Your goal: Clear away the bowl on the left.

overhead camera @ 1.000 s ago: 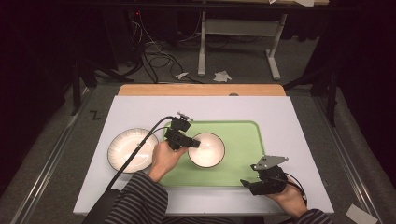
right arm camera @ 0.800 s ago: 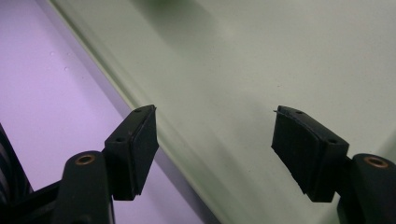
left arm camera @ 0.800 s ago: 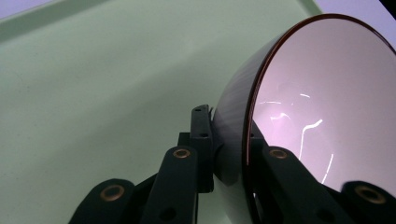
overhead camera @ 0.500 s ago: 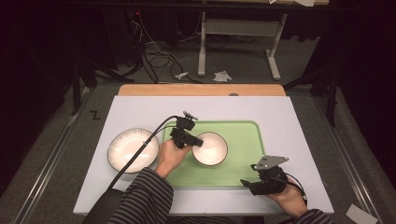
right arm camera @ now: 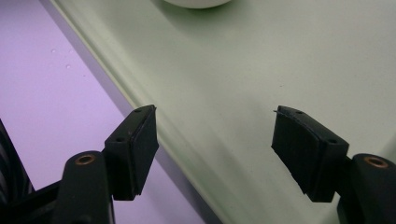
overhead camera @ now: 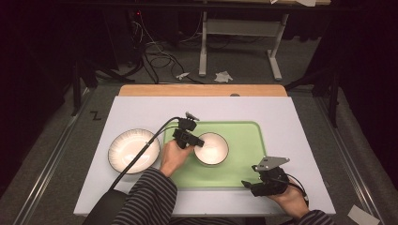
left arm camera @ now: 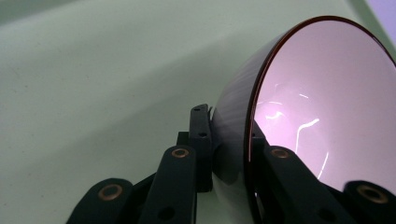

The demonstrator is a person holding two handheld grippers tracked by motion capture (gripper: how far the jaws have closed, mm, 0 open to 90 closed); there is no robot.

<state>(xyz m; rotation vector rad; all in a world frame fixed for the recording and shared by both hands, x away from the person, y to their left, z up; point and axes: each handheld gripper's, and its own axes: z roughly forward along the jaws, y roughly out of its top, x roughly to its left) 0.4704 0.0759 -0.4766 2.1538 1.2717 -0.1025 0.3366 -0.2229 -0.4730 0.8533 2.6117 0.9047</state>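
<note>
Left tool (left arm camera: 229, 154) pinching rim of small bowl (overhead camera: 212, 148): white glossy inside, dark rim, ribbed outside. Right tool (right arm camera: 215, 154) spread over green tray (overhead camera: 244, 161) edge.

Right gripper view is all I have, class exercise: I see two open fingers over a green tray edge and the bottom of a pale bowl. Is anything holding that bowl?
Observer: Yes. The left gripper is shut on the bowl, one finger inside the rim, one outside.
Operator: Is the bowl flat on the tray?
Observer: In the high view the bowl sits over the green tray; whether it touches, I cannot tell.
Operator: Any other dishes?
Observer: A second, wider bowl rests on the white table, left of the tray.
</note>
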